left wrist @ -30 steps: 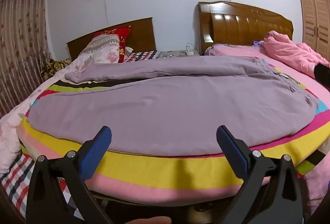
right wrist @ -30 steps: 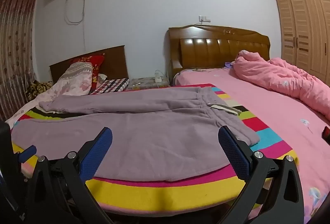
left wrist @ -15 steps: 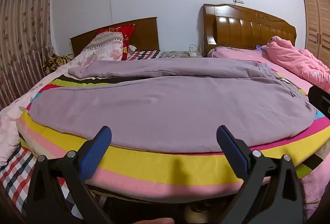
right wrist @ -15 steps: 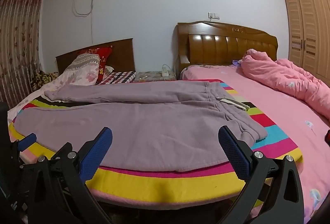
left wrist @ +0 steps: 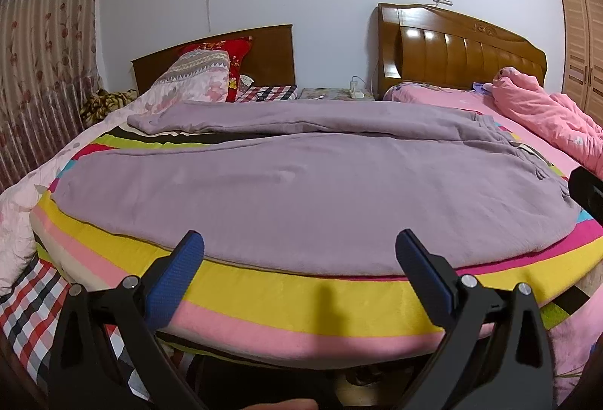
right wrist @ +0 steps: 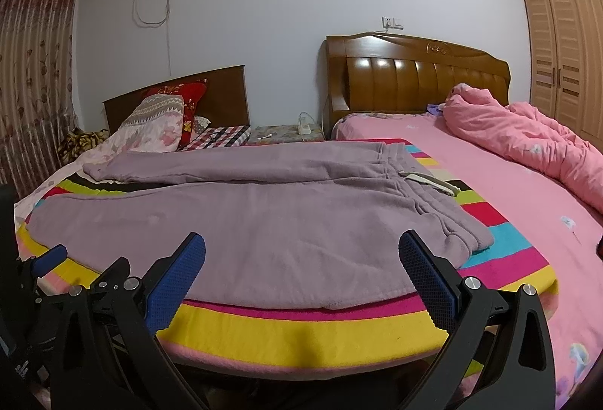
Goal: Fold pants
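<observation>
Pants (left wrist: 301,183) of soft mauve fleece lie spread flat across a striped blanket (left wrist: 301,297) on the bed, both legs running off to the left with a narrow gap between them, the waistband to the right. The near leg is broad and smooth; the far leg ends in a slightly rumpled cuff close to the pillows (left wrist: 199,78).

Both grippers hover at the blanket's near edge, just short of the fabric and touching nothing. The left gripper (left wrist: 299,255) has its blue-padded fingers spread wide, framing the middle of the near leg. The right gripper (right wrist: 301,255) is likewise spread wide, facing the hip and upper thigh, with the waistband corner off past its right finger.

Only the right wrist view shows the gathered waistband clearly, with a pale drawstring (right wrist: 429,181) lying beside it on the blanket, and the left gripper's blue fingertip at the left margin. The left wrist view shows the near leg's cuff end more fully.
</observation>
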